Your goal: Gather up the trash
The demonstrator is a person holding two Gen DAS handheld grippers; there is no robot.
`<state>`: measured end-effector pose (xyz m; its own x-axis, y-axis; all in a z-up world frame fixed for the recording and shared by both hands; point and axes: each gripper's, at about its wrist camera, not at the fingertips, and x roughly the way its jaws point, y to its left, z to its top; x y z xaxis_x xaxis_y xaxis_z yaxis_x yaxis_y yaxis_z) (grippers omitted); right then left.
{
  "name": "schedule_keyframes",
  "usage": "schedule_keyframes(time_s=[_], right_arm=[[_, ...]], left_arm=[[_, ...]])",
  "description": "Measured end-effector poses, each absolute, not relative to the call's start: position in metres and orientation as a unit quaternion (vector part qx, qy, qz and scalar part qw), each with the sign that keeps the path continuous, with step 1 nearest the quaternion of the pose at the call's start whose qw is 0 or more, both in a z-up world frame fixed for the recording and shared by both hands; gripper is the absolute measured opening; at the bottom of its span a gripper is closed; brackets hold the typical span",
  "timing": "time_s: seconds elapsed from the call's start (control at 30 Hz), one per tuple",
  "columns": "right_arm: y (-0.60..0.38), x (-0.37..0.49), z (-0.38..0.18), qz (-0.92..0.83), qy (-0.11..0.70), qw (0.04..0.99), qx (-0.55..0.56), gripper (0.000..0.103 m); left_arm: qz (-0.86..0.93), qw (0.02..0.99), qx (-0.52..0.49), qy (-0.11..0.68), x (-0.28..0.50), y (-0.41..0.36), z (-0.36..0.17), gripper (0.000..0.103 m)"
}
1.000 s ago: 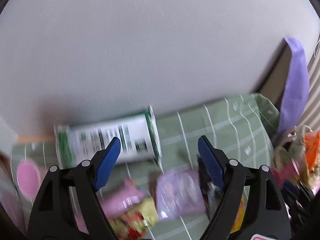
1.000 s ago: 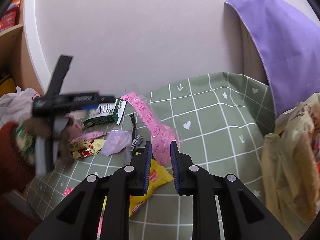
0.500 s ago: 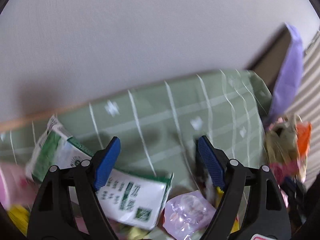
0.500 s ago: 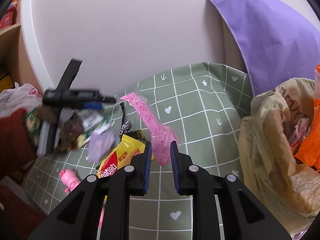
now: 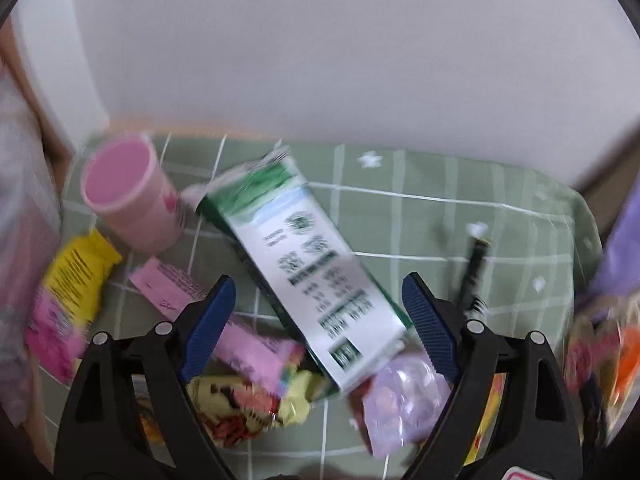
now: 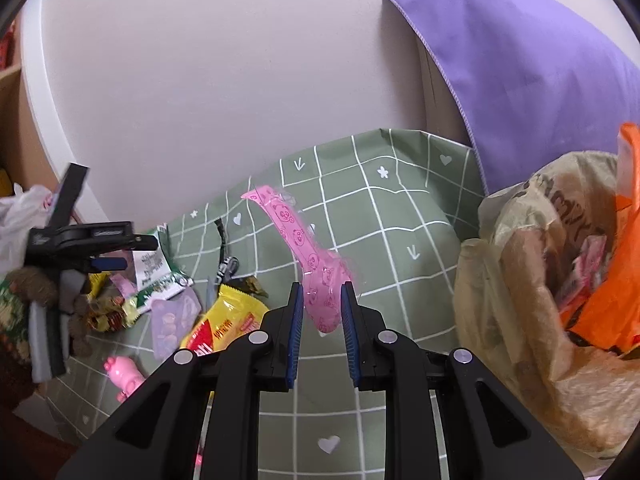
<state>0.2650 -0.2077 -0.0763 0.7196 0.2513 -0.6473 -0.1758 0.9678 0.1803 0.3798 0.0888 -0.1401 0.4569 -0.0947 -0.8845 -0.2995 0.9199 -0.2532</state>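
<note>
My right gripper is shut on a pink plastic wrapper with panda prints and holds it above the green checked cloth. My left gripper is open and empty, hovering over a green and white carton that lies on the cloth between the blue fingers. The left gripper also shows at the left of the right wrist view, above the same carton. A beige bag holding trash and an orange wrapper stands at the right.
Around the carton lie a pink cup, yellow wrappers, pink wrappers, a lilac packet and a black pen. A yellow snack packet and a pink pig toy lie on the cloth. A purple cloth hangs at back right.
My left gripper has swung over the pile, so the carton now lies centred between its open fingers. My right gripper has carried the pink wrapper right, closer to the beige bag.
</note>
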Motion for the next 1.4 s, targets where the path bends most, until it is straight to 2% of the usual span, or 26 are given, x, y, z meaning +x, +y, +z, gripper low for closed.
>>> schedule_keyframes(time_s=[0.17, 0.27, 0.37, 0.77, 1.17, 1.4], right_arm=[[-0.205, 0.247, -0.07, 0.111, 0.363, 0.925, 0.017, 0.019], [-0.206, 0.236, -0.069, 0.106, 0.365, 0.925, 0.006, 0.019], [-0.211, 0.224, -0.065, 0.1, 0.361, 0.927, 0.001, 0.019], [-0.222, 0.201, -0.023, 0.097, 0.316, 0.943, 0.022, 0.019], [-0.25, 0.172, 0.026, 0.046, 0.267, 0.962, 0.02, 0.019], [-0.312, 0.136, 0.058, -0.06, 0.226, 0.971, 0.047, 0.019]], left_arm=[[0.091, 0.817, -0.21, 0.528, 0.407, 0.104, -0.154, 0.08], [0.105, 0.809, -0.206, 0.541, 0.417, 0.108, -0.156, 0.064], [0.092, 0.82, -0.197, 0.53, 0.413, 0.101, -0.143, 0.054], [-0.105, 0.92, -0.117, 0.358, 0.335, 0.026, -0.013, 0.054], [-0.269, 0.917, -0.096, 0.279, 0.294, -0.041, 0.054, 0.054], [-0.378, 0.884, -0.089, 0.259, 0.293, -0.106, 0.079, 0.054]])
